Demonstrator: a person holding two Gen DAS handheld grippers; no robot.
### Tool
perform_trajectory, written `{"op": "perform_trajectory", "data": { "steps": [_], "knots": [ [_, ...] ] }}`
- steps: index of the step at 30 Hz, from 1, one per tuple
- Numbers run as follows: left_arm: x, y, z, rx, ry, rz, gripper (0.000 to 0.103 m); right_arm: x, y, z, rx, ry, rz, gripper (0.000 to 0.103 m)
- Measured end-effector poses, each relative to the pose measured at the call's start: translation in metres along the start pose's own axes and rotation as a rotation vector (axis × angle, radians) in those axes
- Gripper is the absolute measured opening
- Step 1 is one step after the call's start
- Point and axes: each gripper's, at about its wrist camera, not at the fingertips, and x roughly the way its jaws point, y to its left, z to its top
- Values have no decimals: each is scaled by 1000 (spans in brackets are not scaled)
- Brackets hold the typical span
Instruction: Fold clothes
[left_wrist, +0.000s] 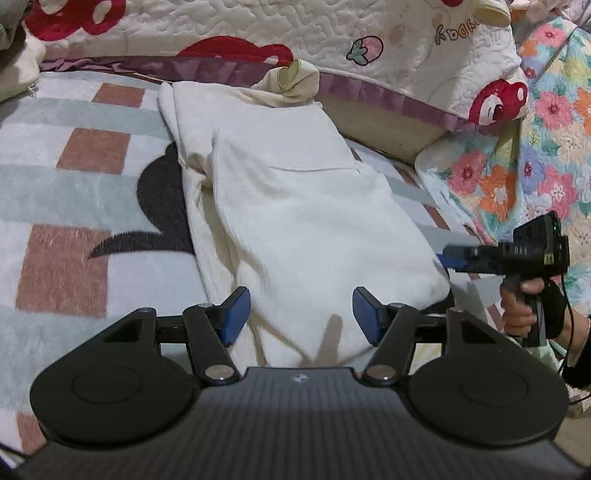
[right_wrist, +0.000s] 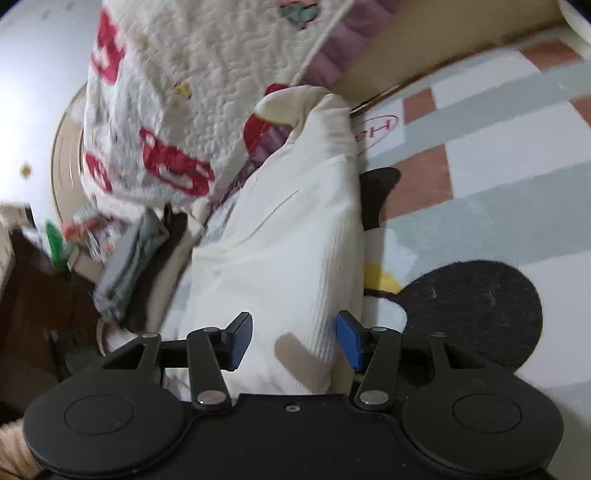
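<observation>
A cream-white garment lies folded into a long strip on the checked blanket. My left gripper hovers open at the strip's near end, its blue pads spread wide and touching nothing. At the garment's right edge a hand holds my right gripper, which points left at the cloth. In the right wrist view the garment runs away from my right gripper. That gripper is open, with the cloth's near end lying between its pads, which do not press on it.
A white quilt with red cartoon prints is heaped along the far side, its purple trim near the garment's far end. A floral quilt lies to the right. A folded grey garment sits left of the white one in the right wrist view.
</observation>
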Motion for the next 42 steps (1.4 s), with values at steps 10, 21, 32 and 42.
{"op": "perform_trajectory", "data": {
  "steps": [10, 21, 32, 42],
  "knots": [
    [28, 1, 11, -39, 56, -212, 12, -12, 2, -15, -51, -11, 67, 49],
    [29, -8, 7, 65, 75, 26, 53, 5, -3, -21, -57, 71, 43, 50],
    [35, -20, 13, 124, 68, 36, 14, 2, 8, -17, -168, 79, 73, 21],
    [57, -18, 26, 105, 63, 136, 65, 14, -2, -20, -118, 109, 43, 31]
  ]
}}
